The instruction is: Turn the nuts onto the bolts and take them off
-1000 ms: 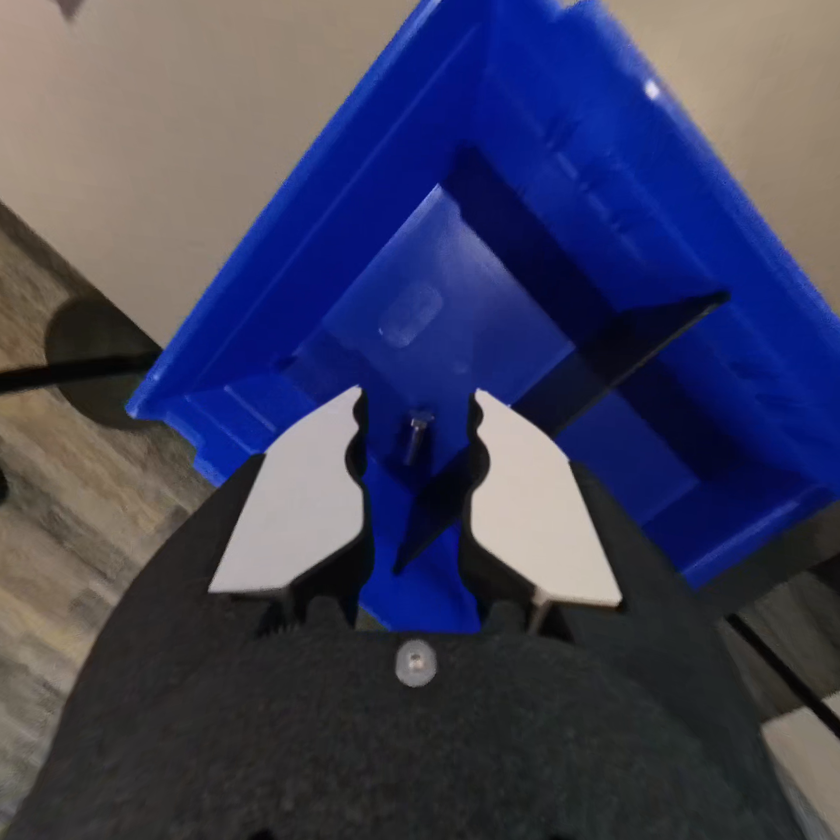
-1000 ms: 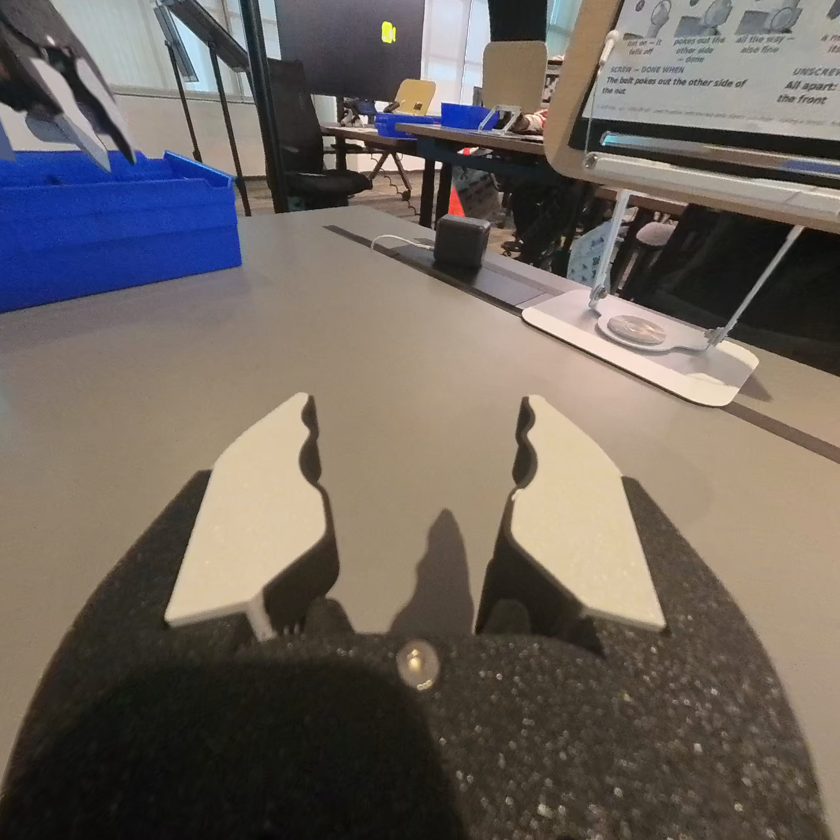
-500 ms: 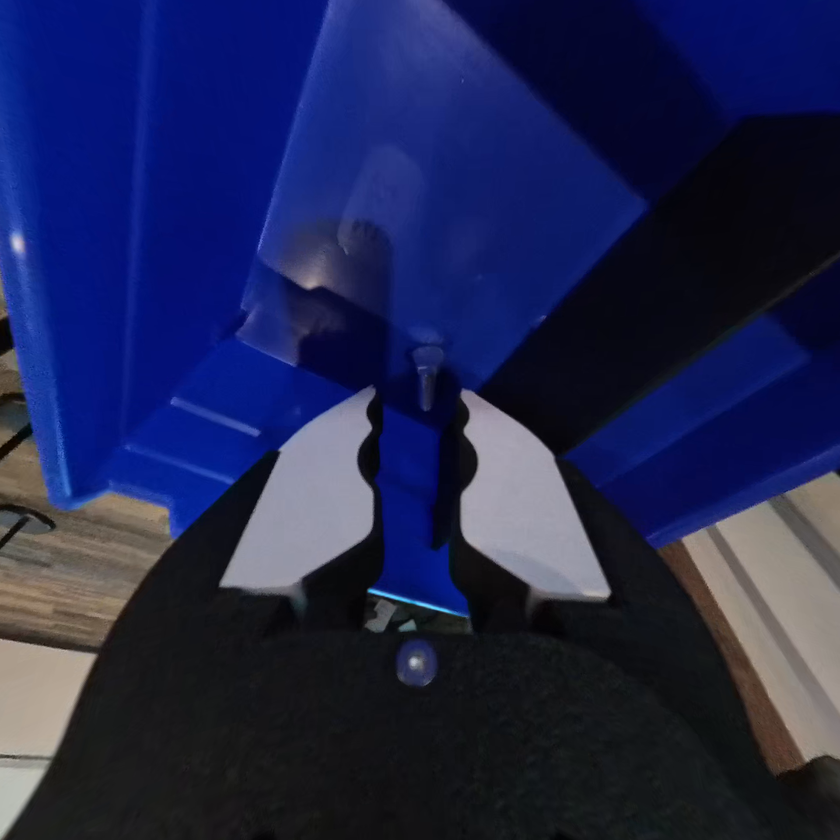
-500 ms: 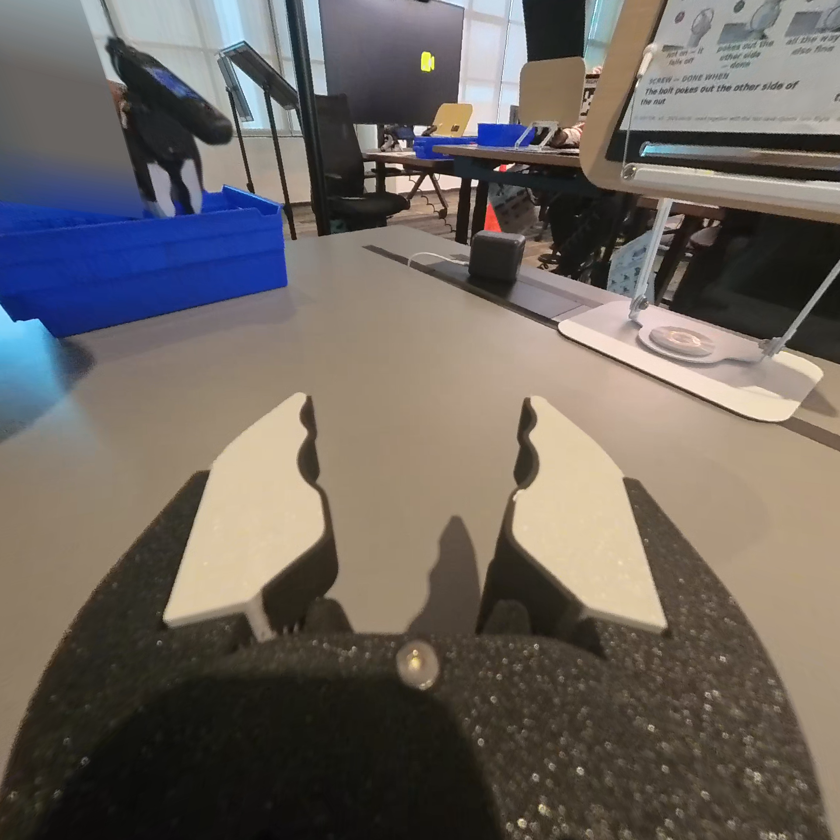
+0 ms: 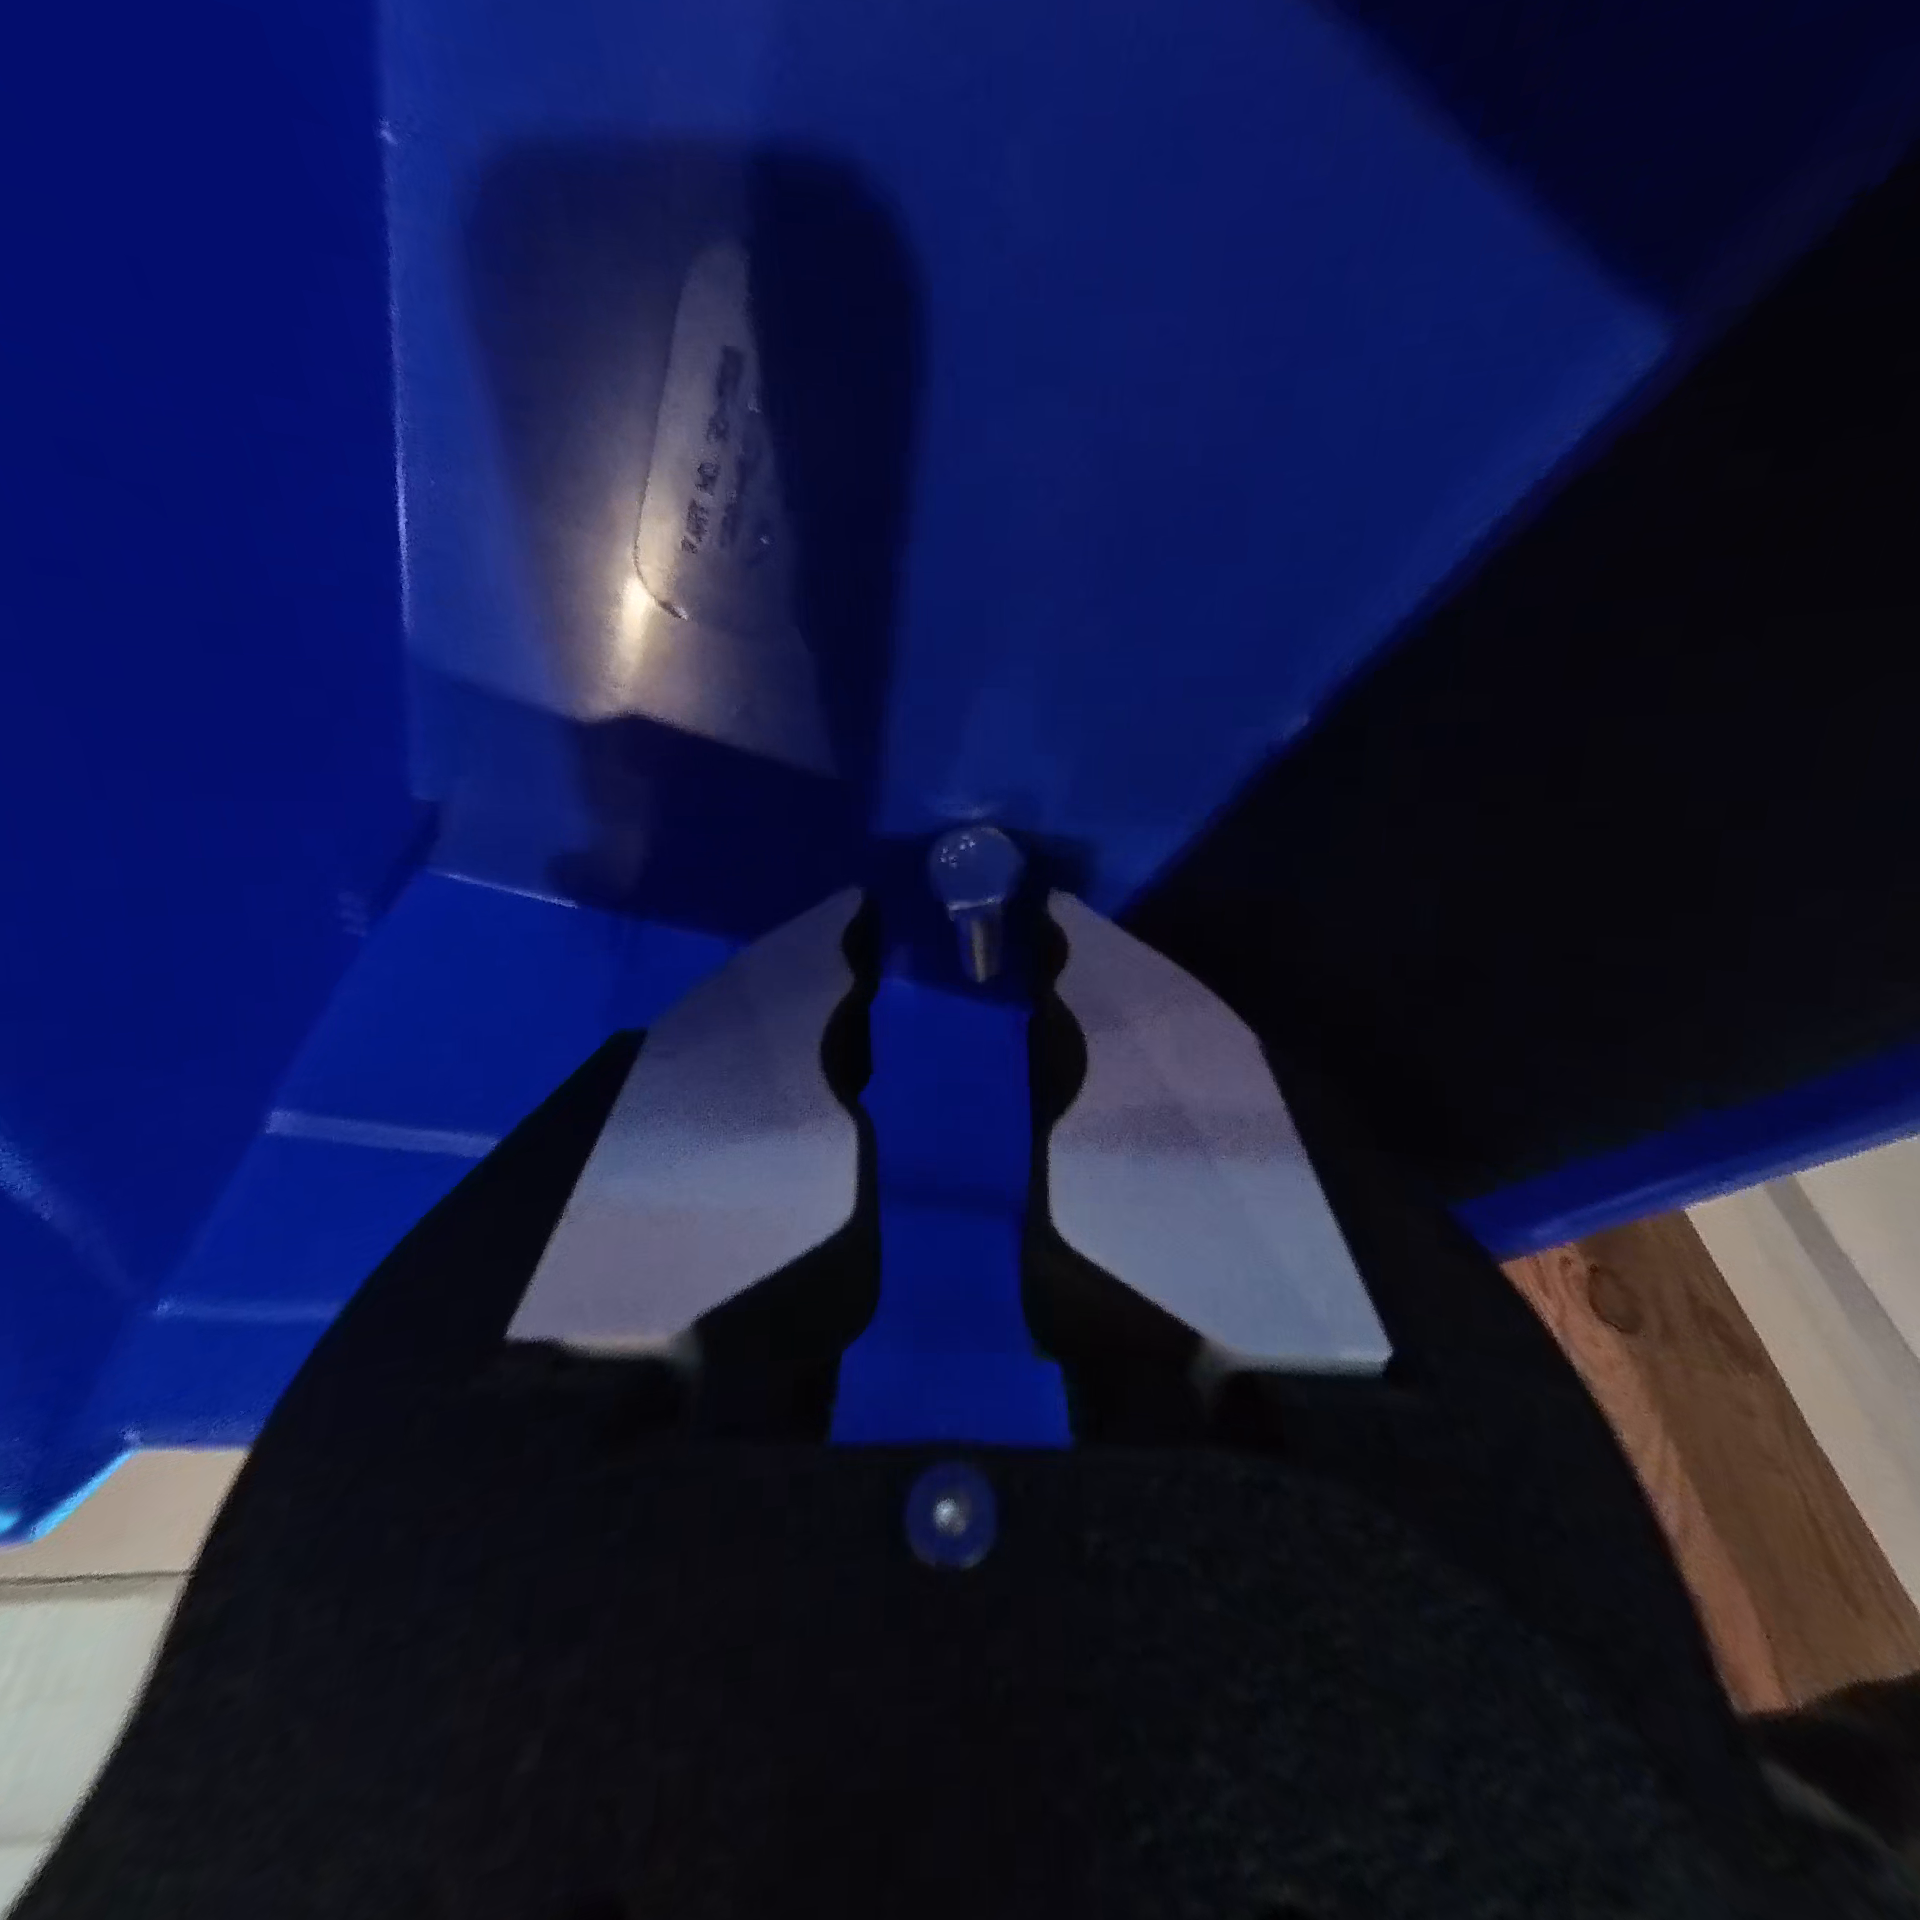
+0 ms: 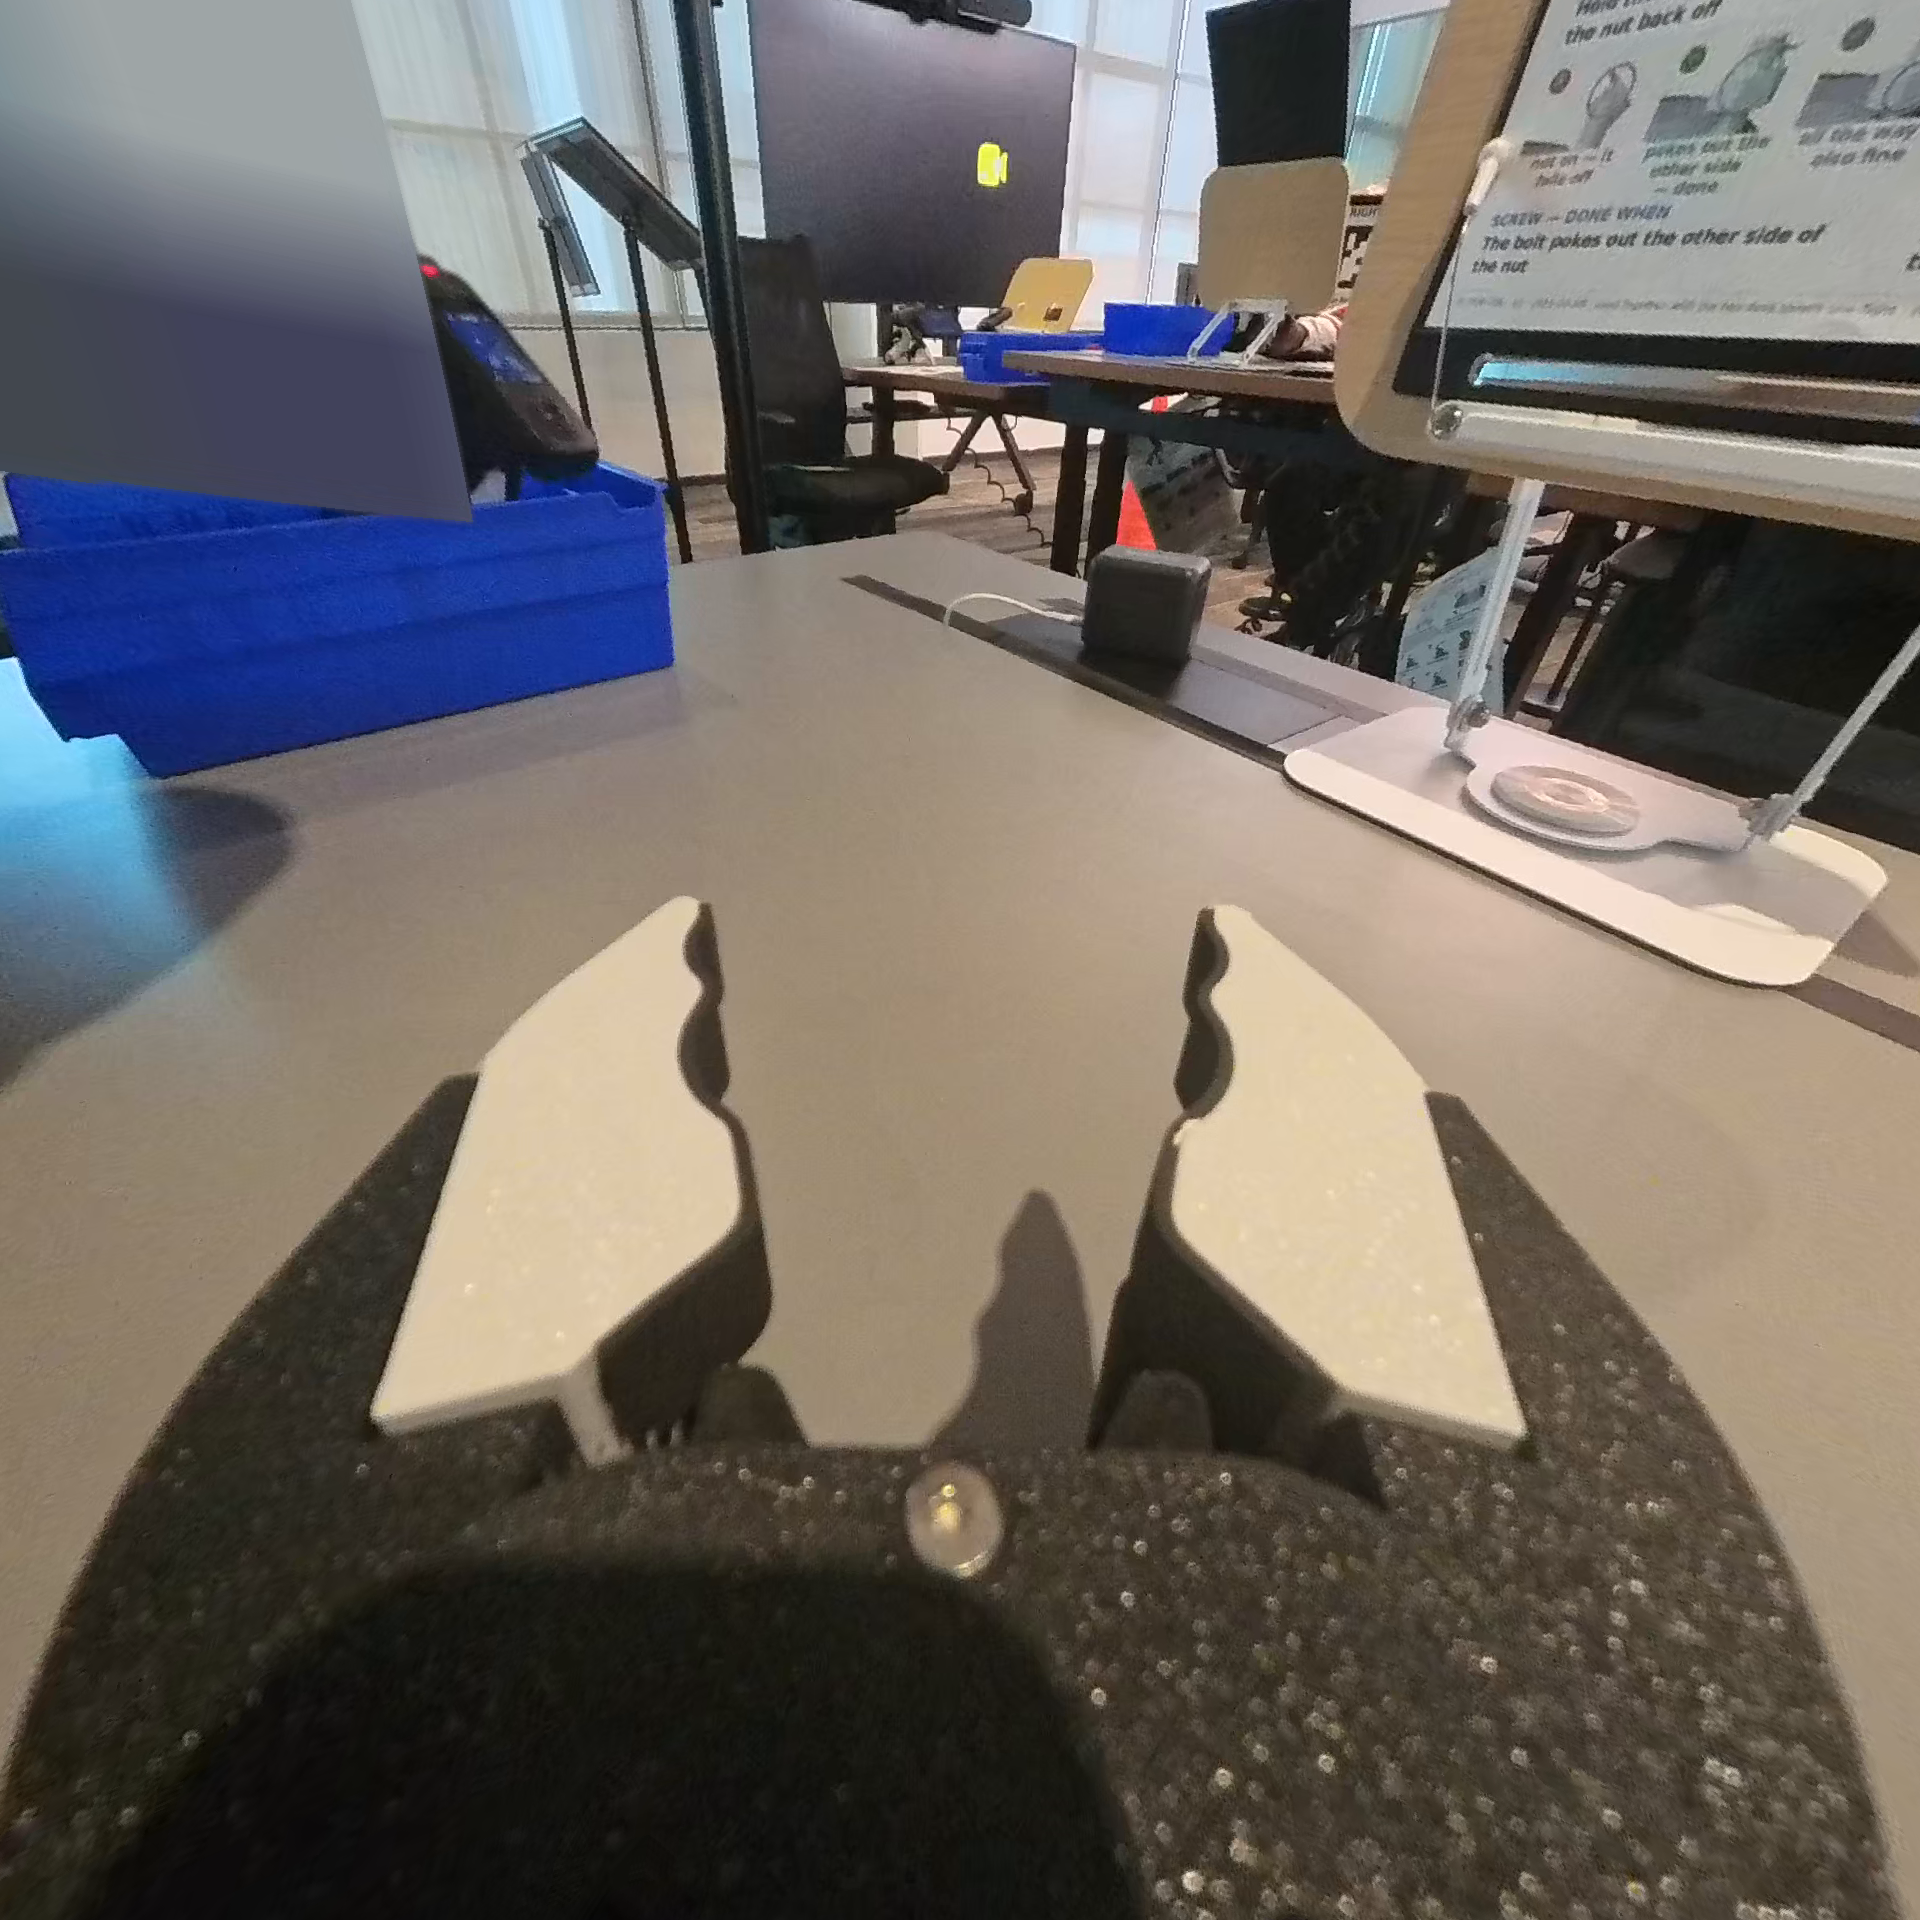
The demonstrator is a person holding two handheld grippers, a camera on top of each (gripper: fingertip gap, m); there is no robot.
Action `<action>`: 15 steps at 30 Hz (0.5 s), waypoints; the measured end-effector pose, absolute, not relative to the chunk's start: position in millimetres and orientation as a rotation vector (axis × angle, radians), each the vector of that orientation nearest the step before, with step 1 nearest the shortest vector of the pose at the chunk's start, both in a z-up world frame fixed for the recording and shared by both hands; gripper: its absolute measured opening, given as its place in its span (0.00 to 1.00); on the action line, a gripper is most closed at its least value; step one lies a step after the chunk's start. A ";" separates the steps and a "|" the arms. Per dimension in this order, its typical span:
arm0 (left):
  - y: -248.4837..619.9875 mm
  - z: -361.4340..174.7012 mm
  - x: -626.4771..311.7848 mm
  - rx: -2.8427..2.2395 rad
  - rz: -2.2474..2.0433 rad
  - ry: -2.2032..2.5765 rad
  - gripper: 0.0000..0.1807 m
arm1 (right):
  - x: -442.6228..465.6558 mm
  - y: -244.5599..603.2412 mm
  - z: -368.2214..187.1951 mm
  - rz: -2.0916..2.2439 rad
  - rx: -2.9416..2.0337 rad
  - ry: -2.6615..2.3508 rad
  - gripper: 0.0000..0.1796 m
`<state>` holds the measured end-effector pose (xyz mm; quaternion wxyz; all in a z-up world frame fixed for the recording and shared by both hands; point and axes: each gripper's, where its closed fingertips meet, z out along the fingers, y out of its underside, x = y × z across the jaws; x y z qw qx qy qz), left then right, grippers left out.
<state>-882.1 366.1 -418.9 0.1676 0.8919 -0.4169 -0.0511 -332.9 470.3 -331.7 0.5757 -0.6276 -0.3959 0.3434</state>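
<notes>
Since a second ago the left tool (image 5: 956,914) has dropped from above the blue bin (image 5: 1195,468) right down into it — the bin's floor and walls now fill nearly the whole left wrist frame, and the bolt (image 5: 972,899) at frame centre looks far larger. That small silver bolt lies in the corner where the bin's floor meets its near wall, head away from the camera and shank pointing back between the fingertips. Both white fingers stand a little apart on either side of it, not touching it, so the left tool is parted and holds nothing. A black divider (image 5: 1558,675) crosses the right of the frame.

In the right wrist view the right tool (image 6: 951,925) sits low over the grey bench (image 6: 935,790) at lower centre, its fingers spread wide and empty — it has barely shifted. At upper left the bin rests on the bench, with the dark body of the left tool dipping into it. A stand with an instruction sheet (image 6: 1683,208) occupies the upper right.
</notes>
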 end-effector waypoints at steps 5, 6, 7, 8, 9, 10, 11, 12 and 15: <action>362.8 -429.2 -884.7 2.505 -0.153 -1.156 0.14 | -331.3 470.6 -330.1 0.809 -1.467 -0.918 0.47; 362.5 -429.8 -886.2 2.491 -0.167 -1.159 0.13 | -330.8 470.7 -329.7 0.809 -1.466 -0.915 0.47; 363.0 -429.7 -886.7 2.483 -0.177 -1.171 0.13 | -330.3 470.9 -329.4 0.809 -1.466 -0.913 0.47; 364.1 -429.7 -886.7 2.481 -0.184 -1.182 0.13 | -330.0 470.9 -329.0 0.809 -1.465 -0.911 0.47; 366.2 -429.4 -887.3 2.487 -0.199 -1.189 0.12 | -329.9 470.8 -328.7 0.811 -1.464 -0.910 0.47; 368.6 -428.4 -888.1 2.497 -0.214 -1.193 0.12 | -330.1 470.5 -328.4 0.814 -1.463 -0.911 0.47; 370.6 -426.4 -888.7 2.508 -0.227 -1.195 0.11 | -330.4 469.9 -328.1 0.817 -1.462 -0.913 0.47; 373.2 -422.6 -889.7 2.526 -0.245 -1.195 0.11 | -330.5 469.1 -327.3 0.819 -1.459 -0.916 0.47; 382.8 -398.3 -891.7 2.619 -0.317 -1.183 0.11 | -327.7 466.8 -323.2 0.811 -1.447 -0.919 0.47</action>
